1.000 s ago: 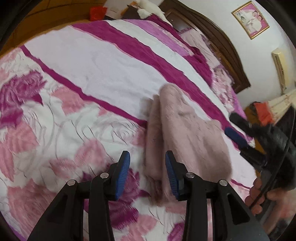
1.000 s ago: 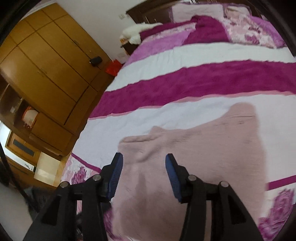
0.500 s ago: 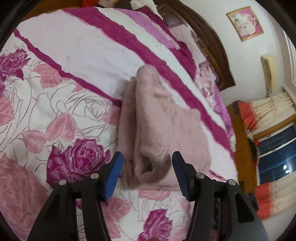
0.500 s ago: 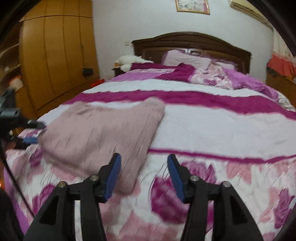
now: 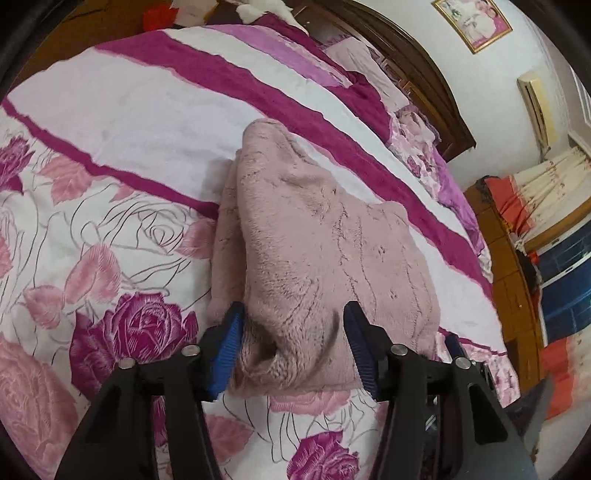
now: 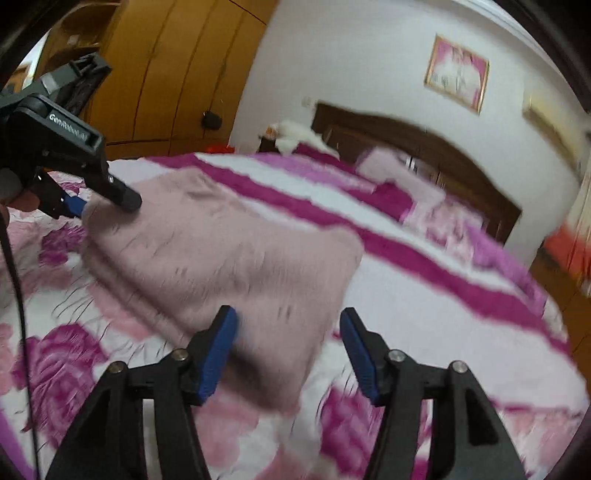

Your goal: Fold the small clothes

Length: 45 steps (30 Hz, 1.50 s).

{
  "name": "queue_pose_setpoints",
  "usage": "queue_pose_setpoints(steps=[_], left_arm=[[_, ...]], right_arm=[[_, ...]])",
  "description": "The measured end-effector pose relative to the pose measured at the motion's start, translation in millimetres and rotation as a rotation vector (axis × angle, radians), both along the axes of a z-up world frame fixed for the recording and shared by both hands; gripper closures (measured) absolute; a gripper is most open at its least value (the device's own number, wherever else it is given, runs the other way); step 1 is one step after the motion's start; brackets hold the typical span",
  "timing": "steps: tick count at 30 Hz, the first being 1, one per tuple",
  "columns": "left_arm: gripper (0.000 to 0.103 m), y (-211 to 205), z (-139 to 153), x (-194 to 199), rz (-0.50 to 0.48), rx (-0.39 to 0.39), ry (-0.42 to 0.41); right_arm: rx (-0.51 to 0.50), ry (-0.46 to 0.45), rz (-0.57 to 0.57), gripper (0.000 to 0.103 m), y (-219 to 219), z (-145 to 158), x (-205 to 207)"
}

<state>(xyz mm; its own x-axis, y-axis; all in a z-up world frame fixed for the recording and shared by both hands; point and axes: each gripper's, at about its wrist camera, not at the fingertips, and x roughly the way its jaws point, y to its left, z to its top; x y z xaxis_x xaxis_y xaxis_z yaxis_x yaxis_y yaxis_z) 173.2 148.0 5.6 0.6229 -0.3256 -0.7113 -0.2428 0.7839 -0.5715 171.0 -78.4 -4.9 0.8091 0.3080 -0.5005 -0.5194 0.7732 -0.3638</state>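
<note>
Since half a second ago, the right gripper [image 6: 288, 343] has been brought leftward over the bed, so that a near corner of the pink fleece garment [image 5: 325, 240], formerly off to the left of its jaws, is now seen between them. These jaws have just been closing, yet they are shown spread, with no pad clearly pressed on the blurred fabric. The left gripper [image 5: 293, 332] has been moved closer to the garment's other near end. Its jaws have also just been closing, but they too are seen apart, and the bunched, folded edge is framed between them. In the right wrist view one of its black fingers is laid over the top of that corner and a blue pad is seen beside it. The garment is laid folded on the floral and striped bedspread [image 5: 110, 110], near the foot of the bed. Beyond it, a dark wooden headboard [image 6: 424, 144], a framed picture [image 5: 472, 22] and a wooden wardrobe [image 6: 166, 74] can be made out.
</note>
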Motion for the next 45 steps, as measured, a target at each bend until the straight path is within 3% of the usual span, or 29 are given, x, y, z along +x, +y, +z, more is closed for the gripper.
queue_pose_setpoints(steps=[1, 7, 10, 11, 13, 14, 23, 25, 27, 28, 32, 35, 39, 42, 45], left_arm=[[0.103, -1, 0, 1, 0.002, 0.021, 0.008], [0.103, -17, 0, 15, -0.039, 0.090, 0.004], [0.103, -19, 2, 17, -0.042, 0.108, 0.004], [0.103, -17, 1, 16, -0.036, 0.094, 0.007], [0.103, -10, 0, 14, -0.022, 0.060, 0.007], [0.103, -6, 0, 12, -0.014, 0.047, 0.007], [0.103, 4, -2, 0, -0.010, 0.006, 0.006], [0.103, 6, -1, 0, -0.012, 0.003, 0.005], [0.103, 8, -2, 1, -0.012, -0.005, 0.009], [0.103, 10, -2, 1, -0.010, -0.011, 0.011], [0.103, 11, 0, 2, -0.007, -0.012, 0.014], [0.103, 8, 0, 2, -0.011, 0.010, 0.017], [0.103, 5, -1, 7, -0.016, 0.014, 0.026], [0.103, 1, 1, 7, -0.024, 0.036, 0.025], [0.103, 2, 1, 7, -0.023, 0.026, 0.023]], right_arm=[[-0.035, -0.021, -0.053, 0.102, 2, 0, 3], [0.066, 0.033, -0.166, 0.103, -36, 13, 3], [0.142, 0.095, -0.094, 0.103, -50, 11, -5], [0.131, 0.066, -0.077, 0.096, -50, 11, -11], [0.092, 0.024, -0.041, 0.070, -44, 9, -22], [0.085, 0.017, -0.020, 0.052, -41, 9, -25], [-0.092, 0.022, 0.031, 0.055, -3, -10, -24], [-0.112, 0.005, 0.043, 0.046, -2, -13, -30], [-0.140, -0.030, 0.054, 0.013, -1, -16, -38], [-0.160, -0.052, 0.054, 0.011, 1, -17, -40], [-0.155, -0.091, 0.032, 0.013, 4, -11, -32], [-0.144, -0.091, 0.035, 0.030, 7, -6, -24], [-0.204, -0.038, 0.049, 0.036, 20, -18, -15], [-0.315, -0.109, 0.070, 0.036, 33, -31, -28], [-0.284, -0.162, 0.035, 0.036, 29, -25, -31]])
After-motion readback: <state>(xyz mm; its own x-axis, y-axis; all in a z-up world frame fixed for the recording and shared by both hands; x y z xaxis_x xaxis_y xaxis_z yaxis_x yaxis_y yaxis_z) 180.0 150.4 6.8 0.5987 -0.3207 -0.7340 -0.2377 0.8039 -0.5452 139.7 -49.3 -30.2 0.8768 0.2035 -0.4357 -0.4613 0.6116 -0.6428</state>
